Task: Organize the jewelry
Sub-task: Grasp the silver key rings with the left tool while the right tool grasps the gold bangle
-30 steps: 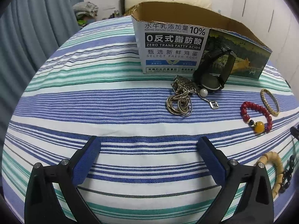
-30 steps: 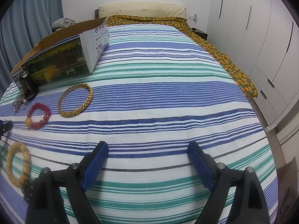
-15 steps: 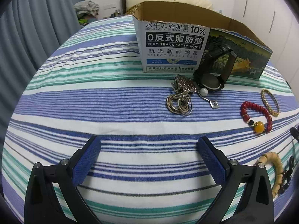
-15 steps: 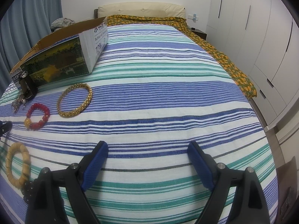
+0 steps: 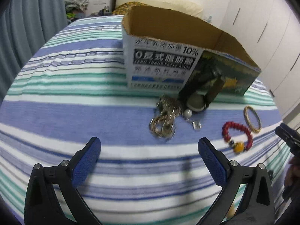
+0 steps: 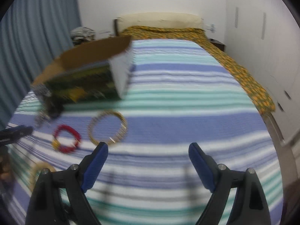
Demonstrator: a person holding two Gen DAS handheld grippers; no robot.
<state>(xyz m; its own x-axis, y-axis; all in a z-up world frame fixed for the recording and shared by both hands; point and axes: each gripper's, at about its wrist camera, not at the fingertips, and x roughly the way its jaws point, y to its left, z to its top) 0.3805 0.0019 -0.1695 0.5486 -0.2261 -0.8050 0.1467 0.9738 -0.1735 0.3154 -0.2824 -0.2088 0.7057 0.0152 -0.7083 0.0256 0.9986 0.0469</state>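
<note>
Both tools were spread apart and empty over the striped bed (image 5: 65, 112). All the jewelry still lay loose on the bed, bunched along the front wall of the open cardboard box (image 5: 187, 43); nothing could be seen inside the box.

Left tool (image 5: 149, 161): the silver chain pile (image 5: 164, 120) lay just ahead of it and slightly right of its centre line, a dark watch (image 5: 198, 101) behind that, leaning on the box corner. The red bead bracelet (image 5: 237, 133) and gold bangle (image 5: 252, 119) sat further right, outside its right finger.

Right tool (image 6: 148, 159): the gold bangle (image 6: 107, 127) lay flat just ahead of its left finger, off-centre to the left; the red bead bracelet (image 6: 66, 138) was further left, and the box (image 6: 90, 71) beyond both, also to the left. Straight ahead of this tool was only bare bed.

Judgement: the right tool was nearer the bangle and red bracelet, the left tool nearer the chains and watch. Either pick likely needs a sideways shift first, leftward for the right tool. Rings lying flat probably need one finger inside the loop. Both views were motion-blurred, so fine detail of the chains was unclear.
</note>
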